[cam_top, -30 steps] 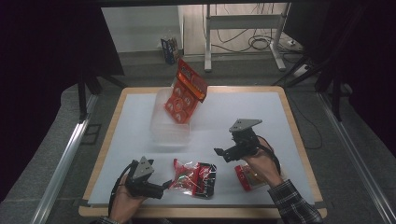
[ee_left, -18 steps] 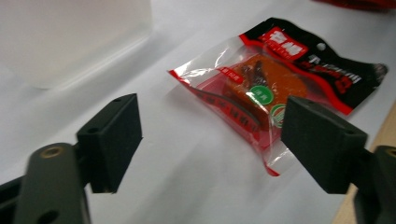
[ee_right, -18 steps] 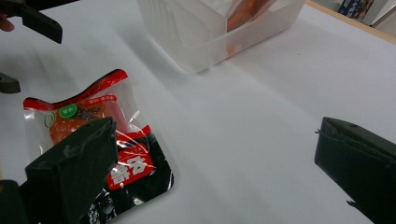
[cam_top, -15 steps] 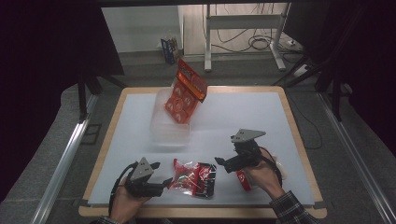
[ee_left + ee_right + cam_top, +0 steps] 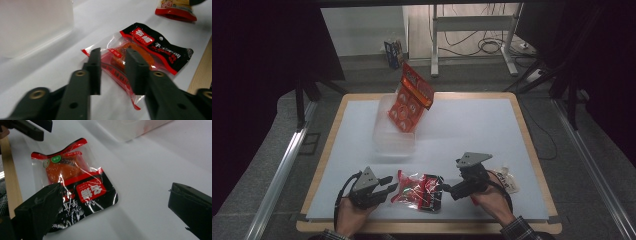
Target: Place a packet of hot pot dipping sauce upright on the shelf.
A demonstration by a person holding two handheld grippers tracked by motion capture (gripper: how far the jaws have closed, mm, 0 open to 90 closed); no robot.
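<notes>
Left tool closing around snack packet edge, no clamp yet | right tool released at 3 o'clock | lift pending

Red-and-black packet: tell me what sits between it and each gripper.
Nothing visible. The left gripper has just been closing its jaws around the packet's near edge, pads not yet pressing. The right gripper stands open at the packet's other end, bare table between.

White-topped table with snack packet, clear tub, pouch.
</notes>
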